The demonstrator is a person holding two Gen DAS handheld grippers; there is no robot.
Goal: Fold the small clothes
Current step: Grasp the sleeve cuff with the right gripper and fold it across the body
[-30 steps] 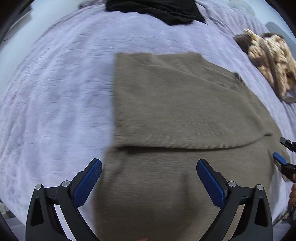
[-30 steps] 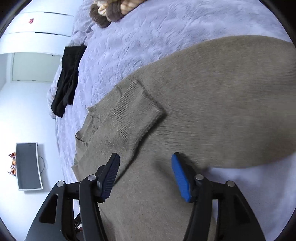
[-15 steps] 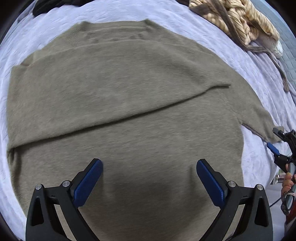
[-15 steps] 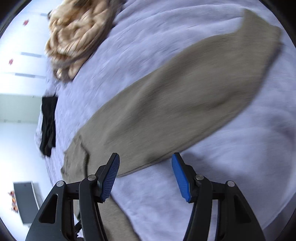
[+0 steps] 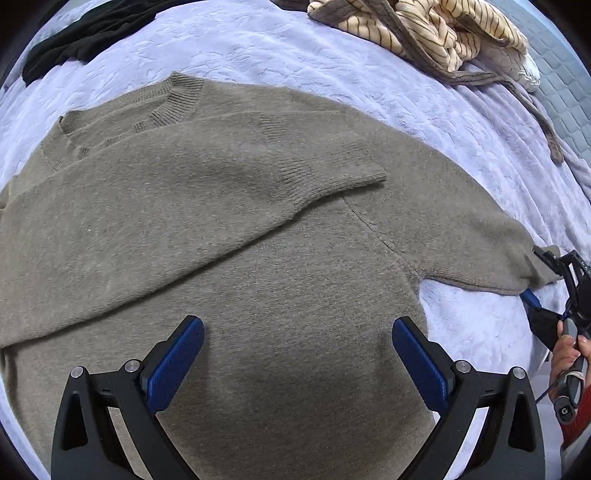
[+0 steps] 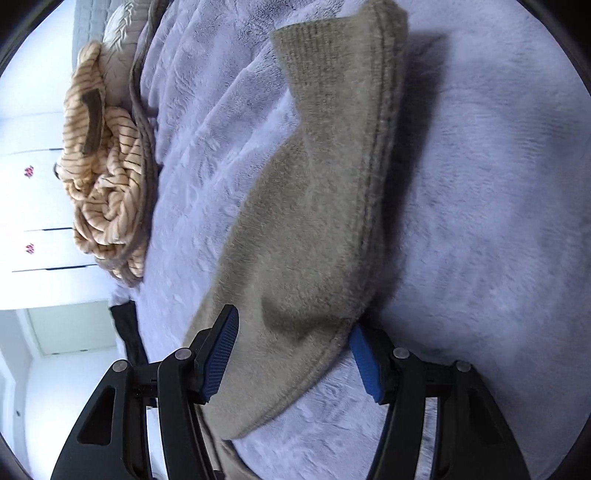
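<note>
An olive-brown knit sweater (image 5: 229,229) lies flat on the lavender bedspread (image 5: 369,62). One sleeve is folded across its chest, cuff (image 5: 332,181) toward the right. The other sleeve (image 6: 317,192) stretches out to the right. My left gripper (image 5: 295,354) is open above the sweater's lower body, holding nothing. My right gripper (image 6: 291,347) is open with its jaws on either side of the outstretched sleeve, near its cuff end; the sleeve lies between the pads. It also shows at the right edge of the left wrist view (image 5: 535,280).
A crumpled beige striped garment (image 5: 436,33) lies at the far right of the bed, also in the right wrist view (image 6: 107,184). A black garment (image 5: 85,37) lies at the far left. White wardrobe doors (image 6: 40,206) stand beyond the bed.
My right gripper moved from the sweater's body out along the right sleeve and now straddles it. My left gripper shifted right over the sweater's body. Both stayed open.
</note>
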